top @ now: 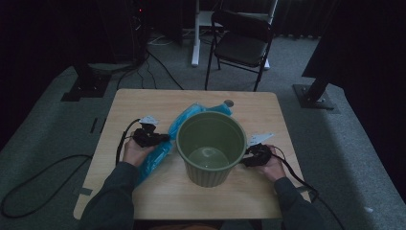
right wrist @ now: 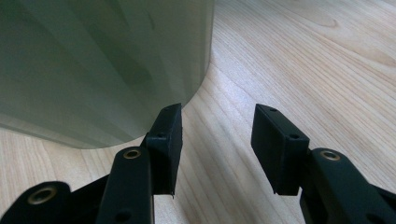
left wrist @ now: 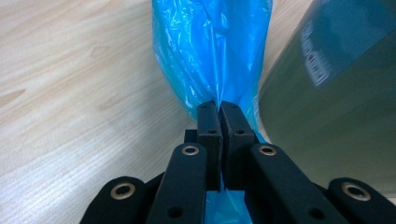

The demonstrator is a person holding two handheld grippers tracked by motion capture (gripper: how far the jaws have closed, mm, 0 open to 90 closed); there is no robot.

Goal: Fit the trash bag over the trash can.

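- Overhead, the high view showed a green bucket (top: pixel 211 147) standing near the middle of the wooden tabletop (top: pixel 158 100), with a blue plastic bag (top: pixel 165 143) lying along its left side, stretching from the far edge area toward the near left.
- The left gripper (top: pixel 160 139) sat at the bag's middle, and the right gripper (top: pixel 247 158) sat just beside the bucket's right wall.
- Up close, the left gripper view showed what the high view could not: the left gripper (left wrist: pixel 218 106) had its jaws pressed together on a fold of the bag (left wrist: pixel 210 51), with the bucket's wall (left wrist: pixel 336 116) just beside.
- Likewise, the right gripper view showed the right gripper (right wrist: pixel 217 123) standing open with bare tabletop (right wrist: pixel 303 56) between its jaws; one jaw was close to the bucket's base (right wrist: pixel 93 70), though whether it touched was hard to tell.
- The bucket's wall hid part of the bag in the high view, and a small label on the bucket in the left gripper view was too blurred to read.
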